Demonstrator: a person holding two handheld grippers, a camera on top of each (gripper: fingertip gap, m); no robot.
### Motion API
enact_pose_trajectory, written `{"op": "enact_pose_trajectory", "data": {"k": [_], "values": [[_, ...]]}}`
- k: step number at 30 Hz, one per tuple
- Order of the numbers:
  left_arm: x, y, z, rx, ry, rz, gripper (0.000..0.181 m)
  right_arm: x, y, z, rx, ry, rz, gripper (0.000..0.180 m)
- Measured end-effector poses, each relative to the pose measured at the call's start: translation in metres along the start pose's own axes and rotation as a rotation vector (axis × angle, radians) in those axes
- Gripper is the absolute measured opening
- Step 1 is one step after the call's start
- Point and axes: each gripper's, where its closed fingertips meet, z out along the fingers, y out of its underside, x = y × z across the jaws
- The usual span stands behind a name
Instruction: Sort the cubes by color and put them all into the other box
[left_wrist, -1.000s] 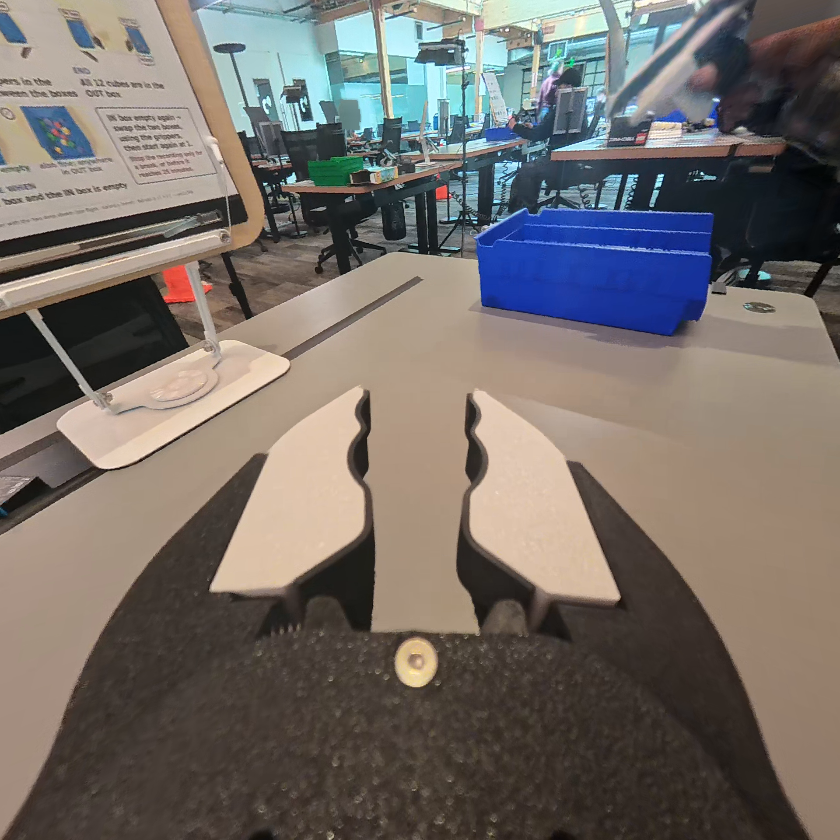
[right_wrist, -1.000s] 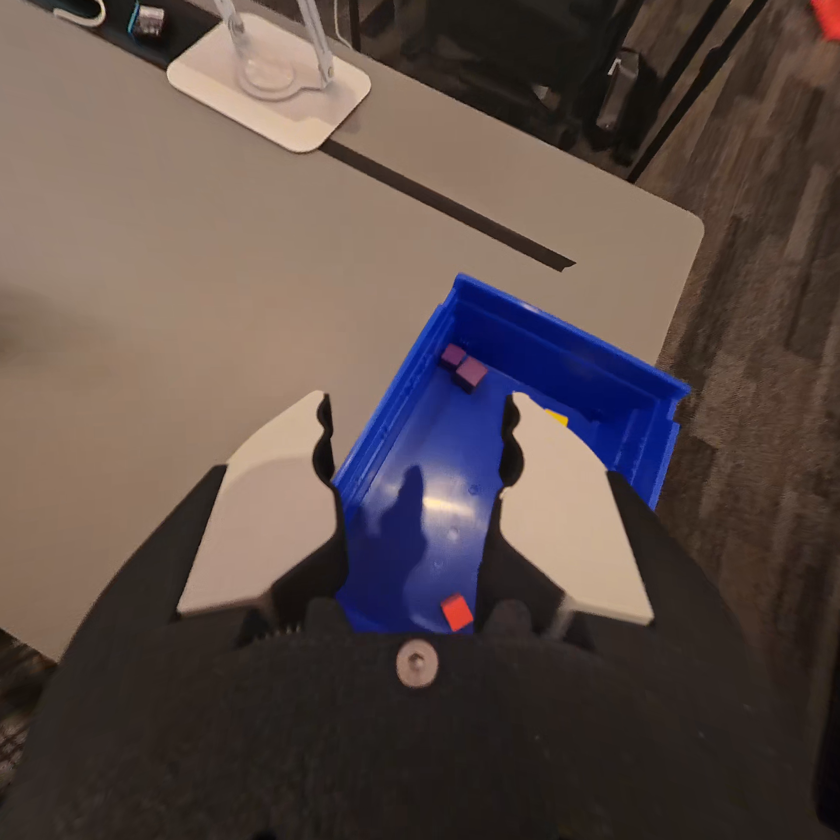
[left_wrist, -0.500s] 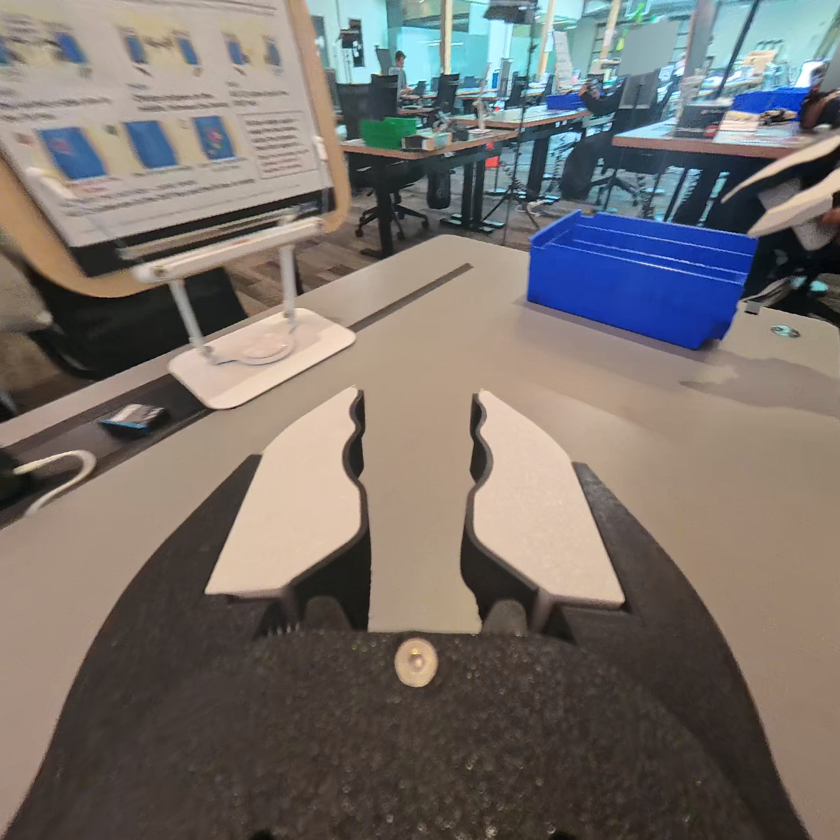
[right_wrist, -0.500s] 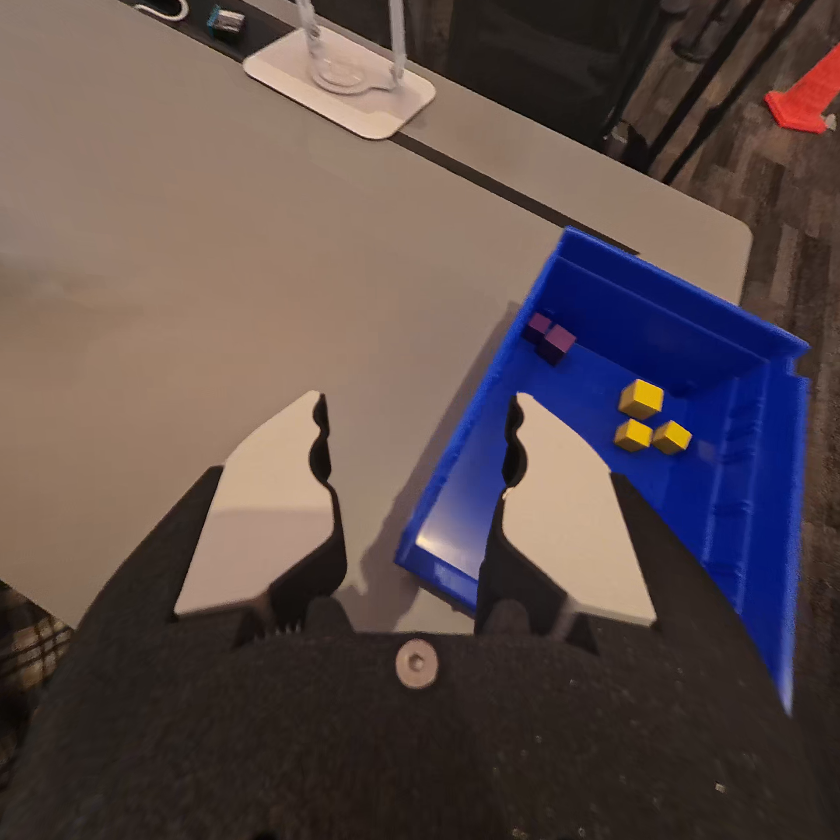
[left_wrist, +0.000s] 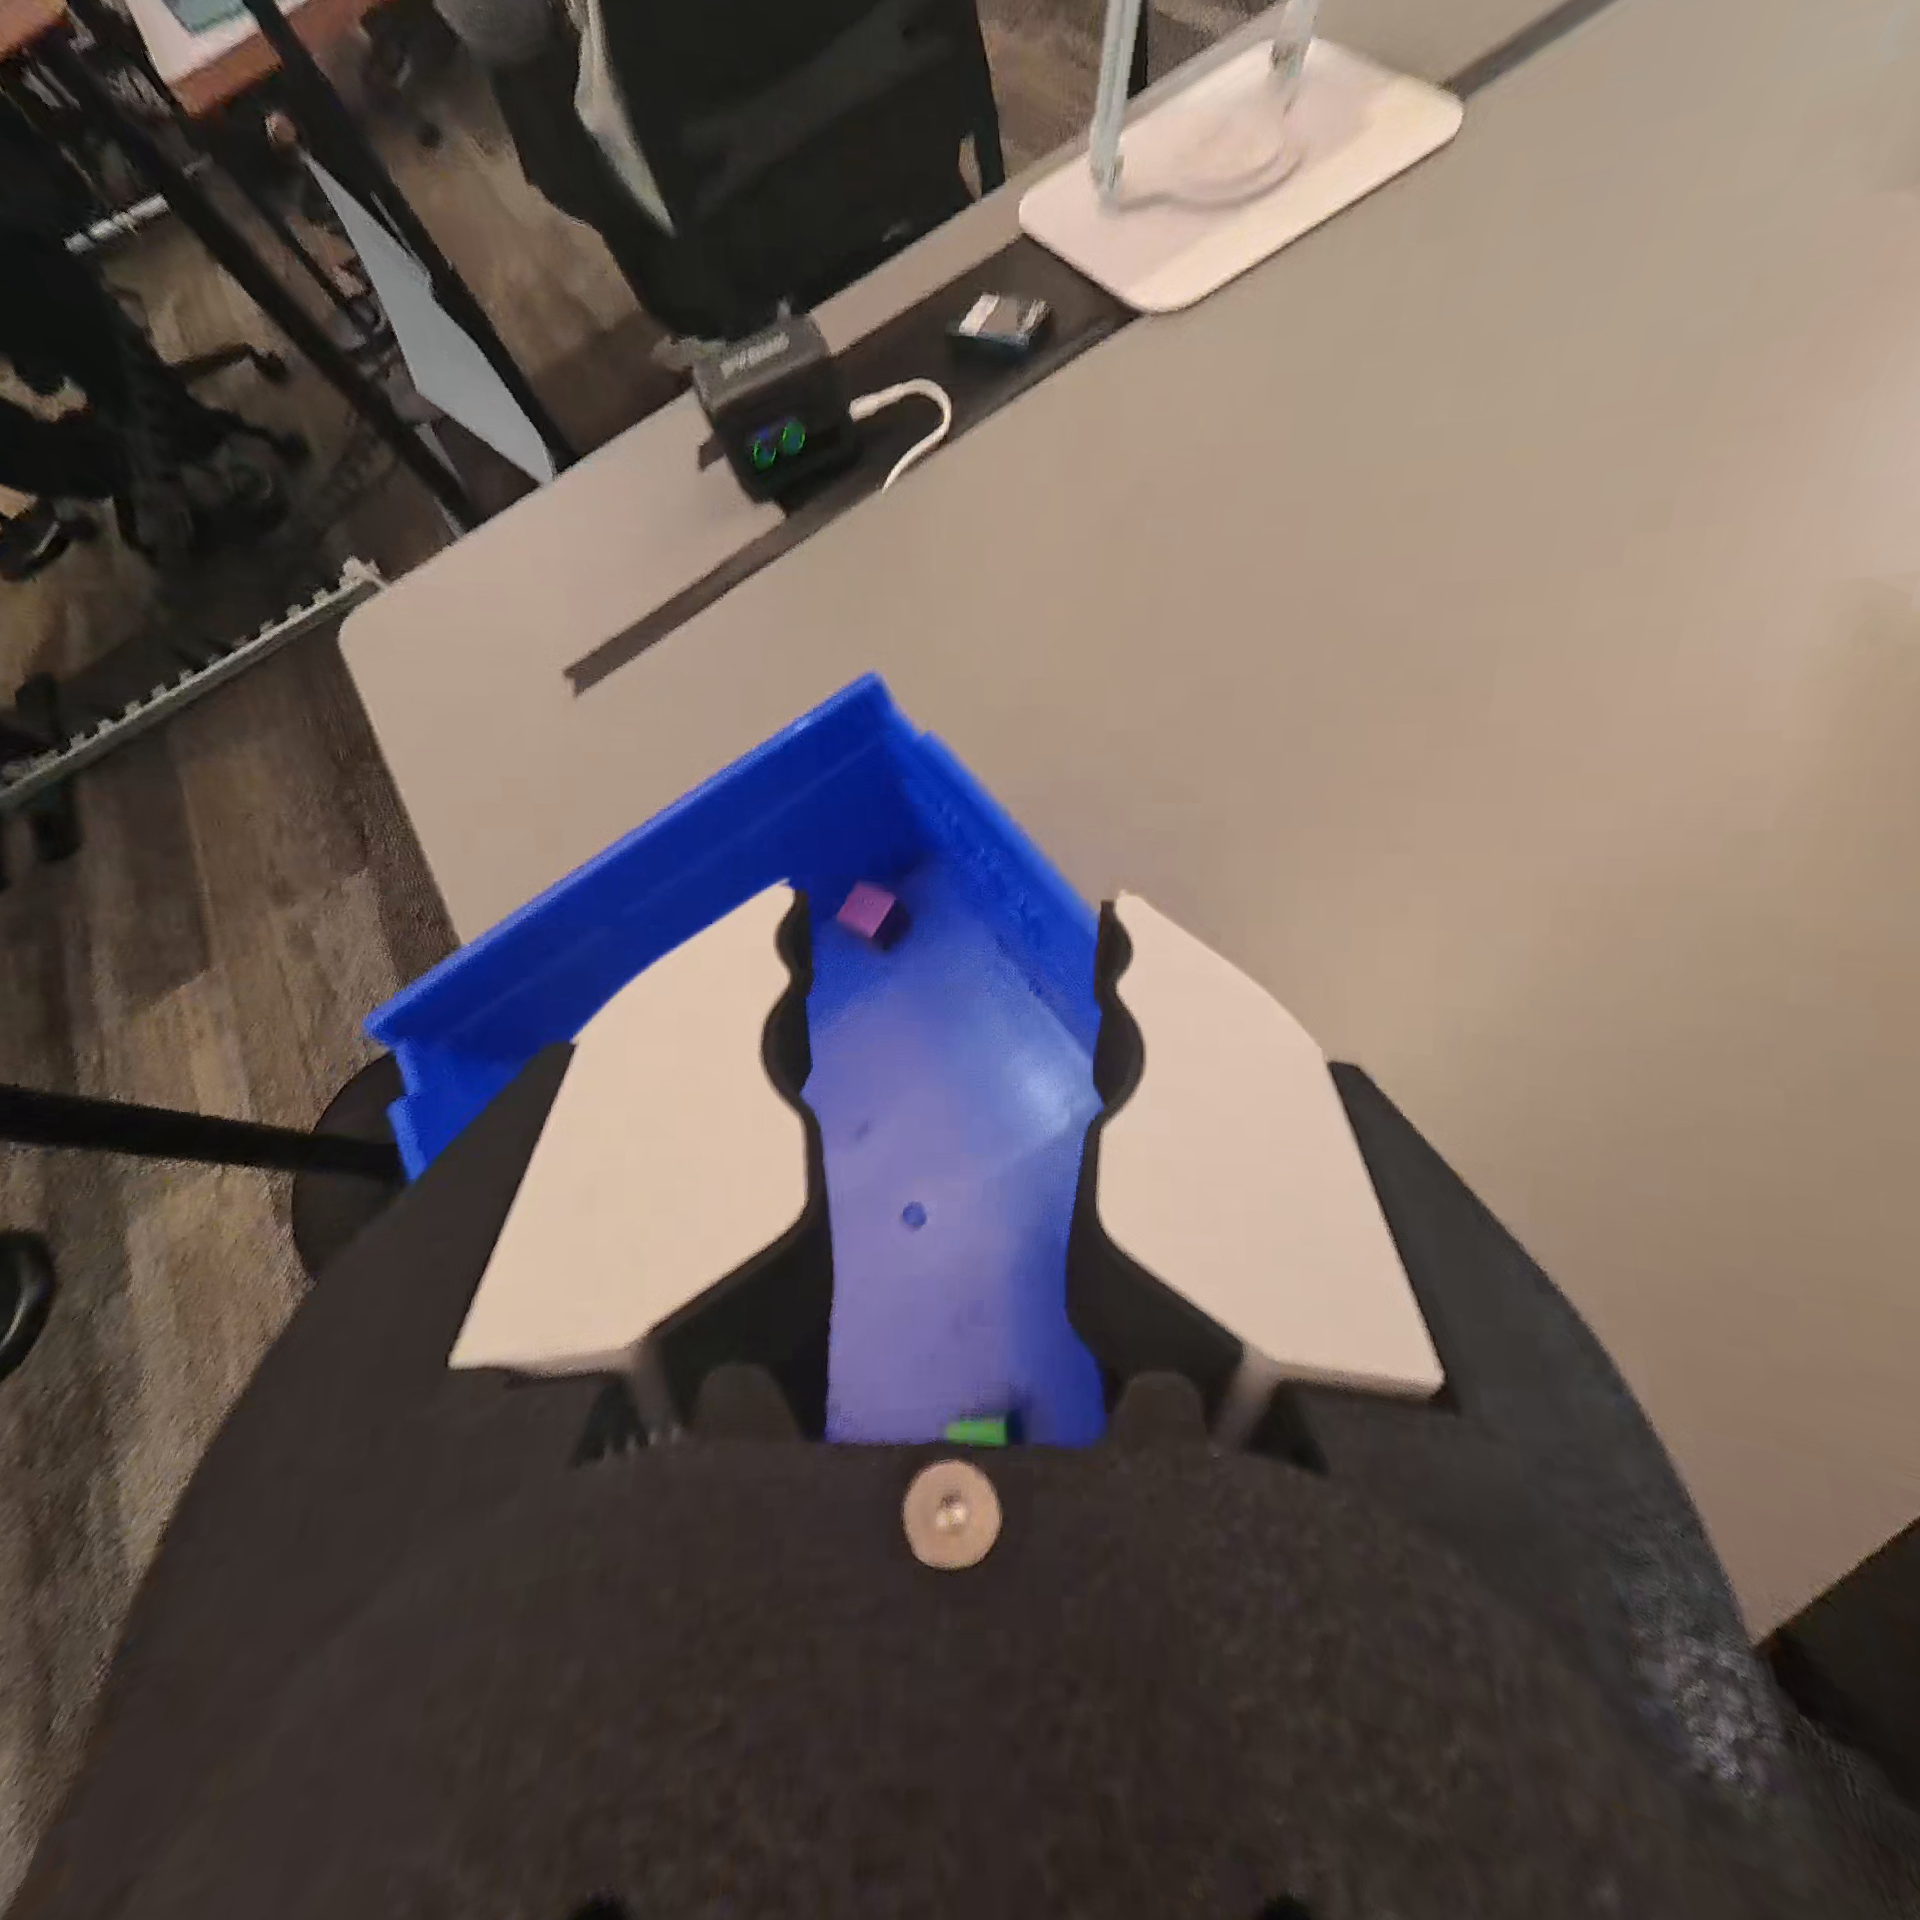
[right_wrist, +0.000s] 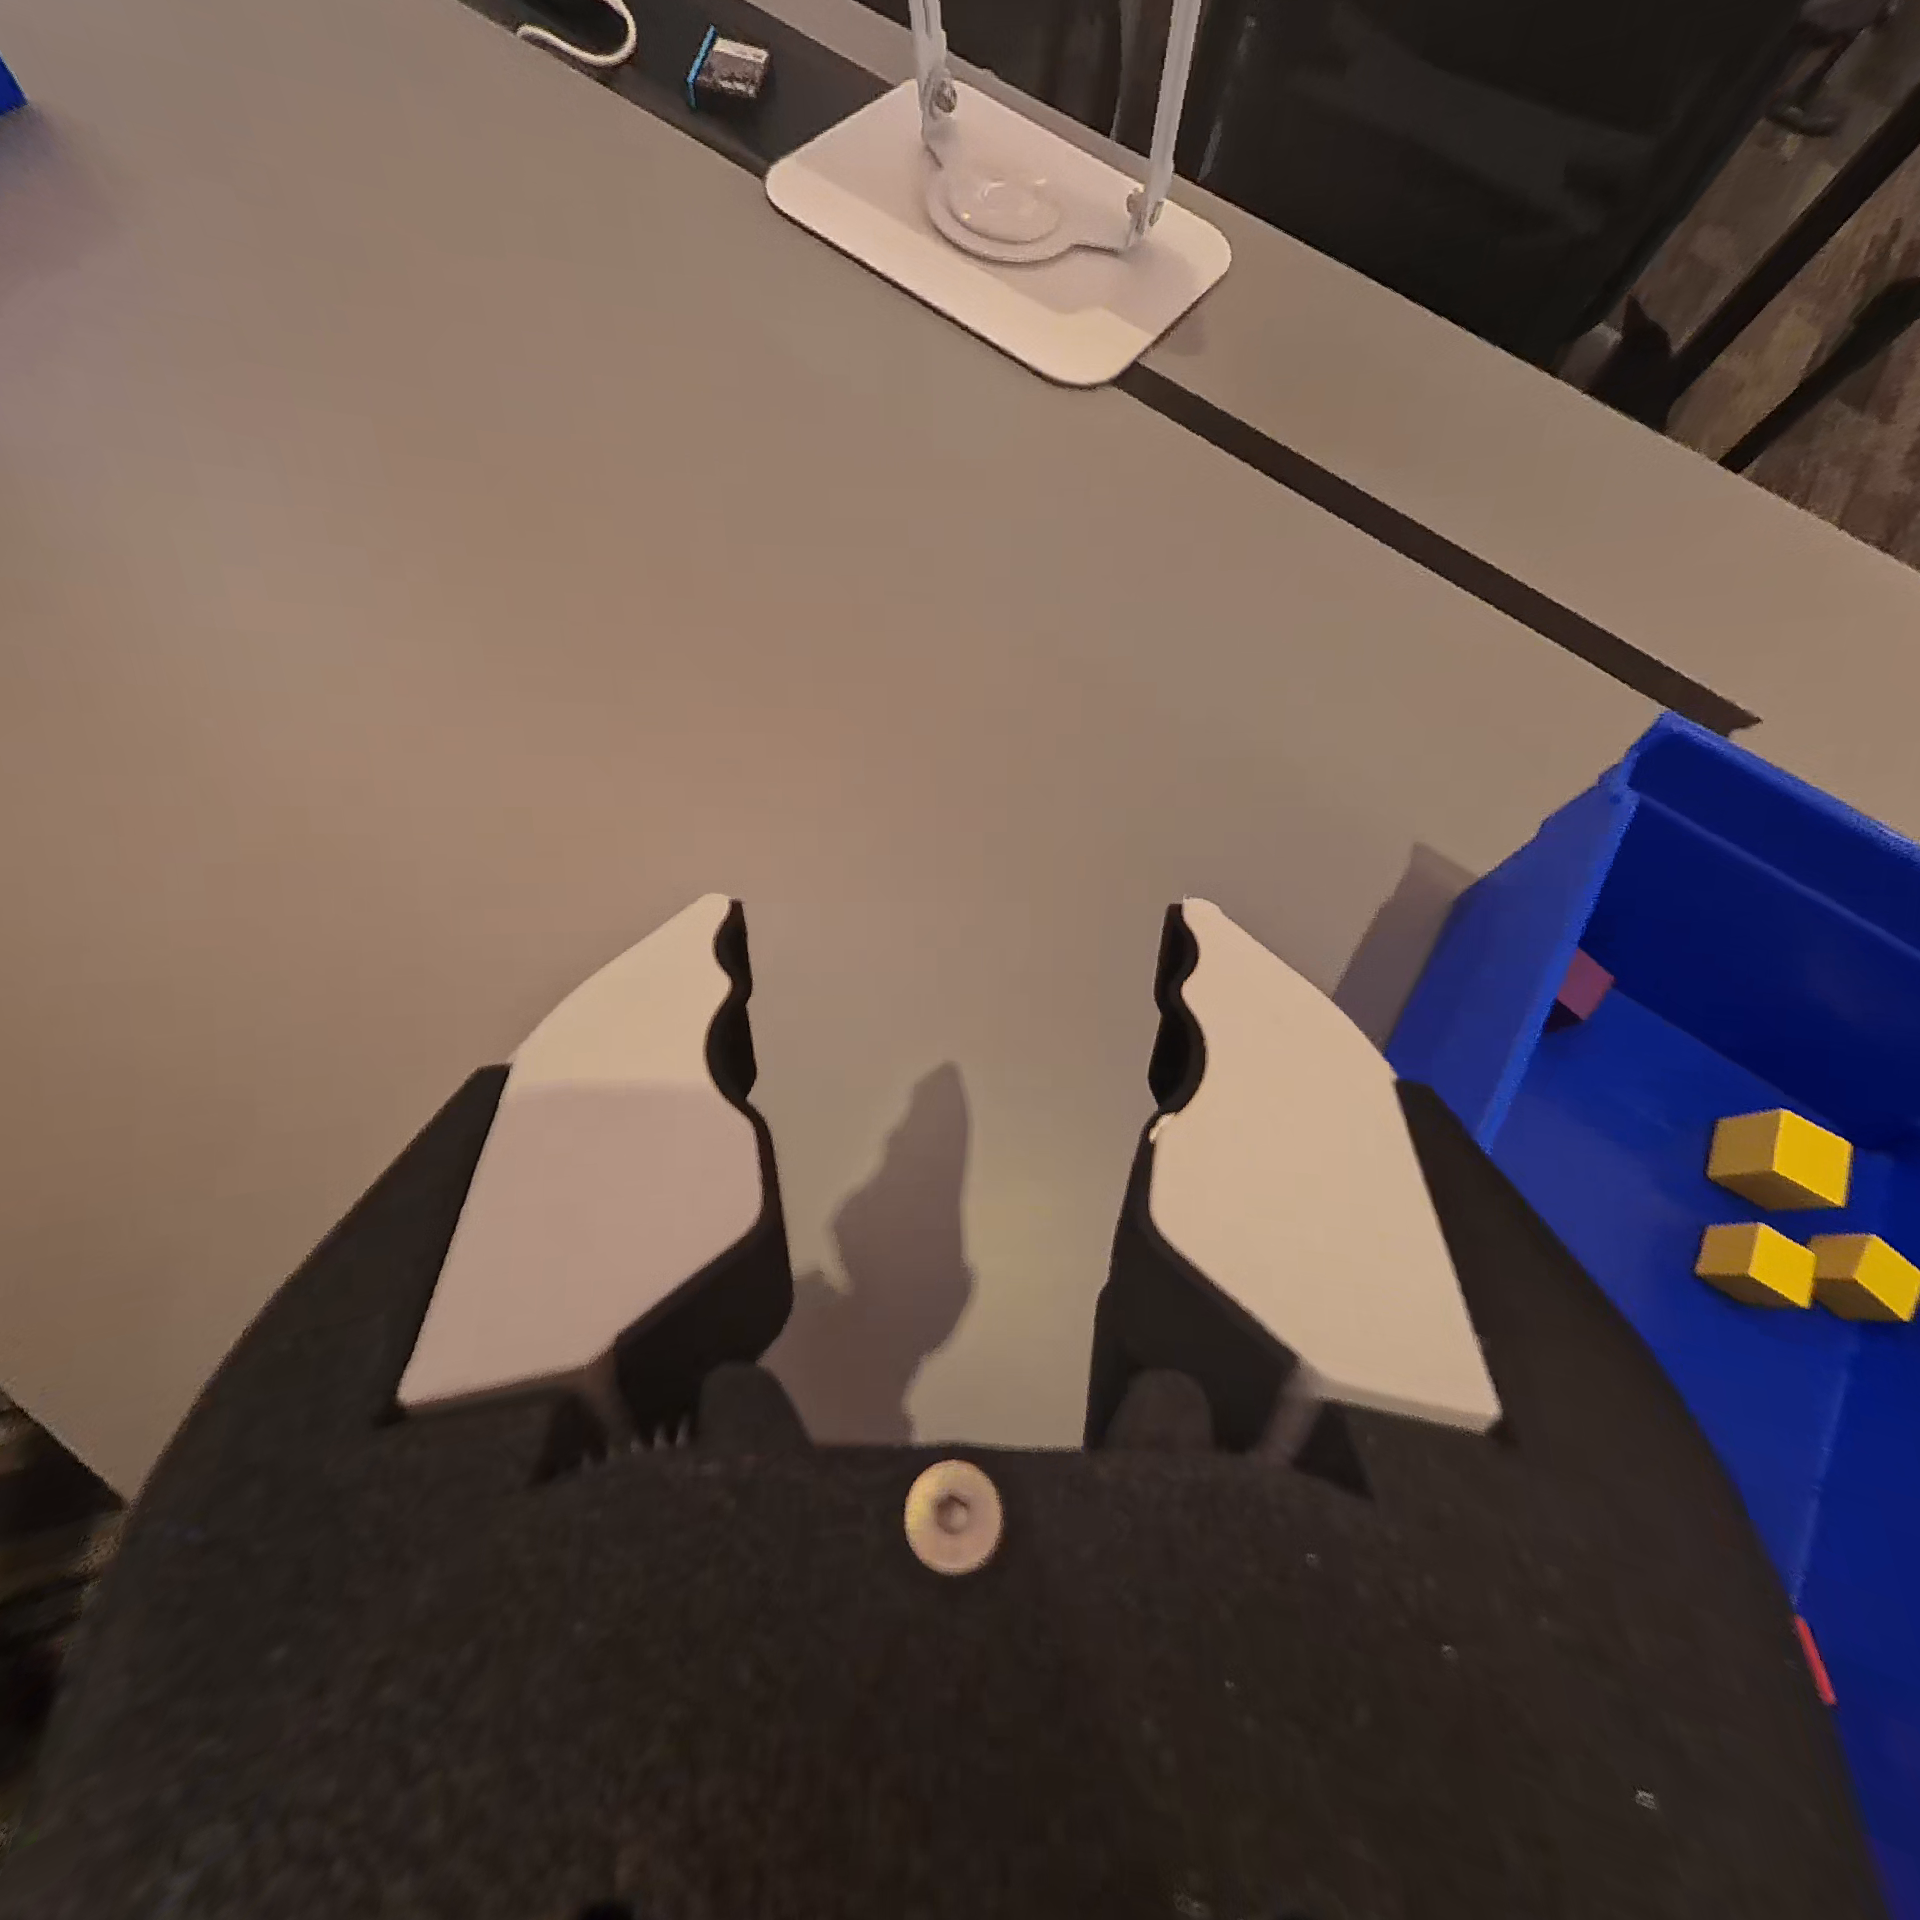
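Observation:
In the left wrist view my left gripper is open and empty, held above a blue box at the table's left end. A purple cube lies near the box's far corner and a green cube shows at the near end, partly hidden by the gripper body. In the right wrist view my right gripper is open and empty over bare table. A second blue box stands to its right with three yellow cubes and a purple cube inside. A red cube edge peeks out low right.
A grey table with a dark slot across it. A white stand base sits at the far edge. A small black device with a white cable and a small dark item lie along the slot. Chairs and floor lie beyond.
My left gripper has swung from a level view toward the far box to looking down into the left box. My right gripper has moved left, off its box, over bare table.

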Motion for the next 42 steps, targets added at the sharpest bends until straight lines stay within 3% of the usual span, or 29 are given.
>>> {"op": "enact_pose_trajectory", "data": {"k": [7,14,25,33,42], "values": [[-0.015,0.049,-0.001,-0.059,0.043,0.079,0.054,-0.023,-0.048,0.013,0.018,-0.041,0.021,0.071],[-0.010,0.059,0.056,-0.125,0.184,0.238,0.055,-0.060,-0.079,0.036,-0.055,-0.053,-0.107,0.072],[-0.036,0.087,0.137,-0.243,0.262,0.177,0.050,-0.080,-0.074,0.048,-0.105,-0.087,-0.136,0.072],[-0.041,0.096,0.161,-0.296,0.270,0.166,0.048,-0.078,-0.065,0.046,-0.083,-0.109,-0.102,0.071],[-0.022,0.107,0.177,-0.364,0.409,0.141,0.032,-0.084,-0.050,0.046,-0.066,-0.148,-0.067,0.069]]}}
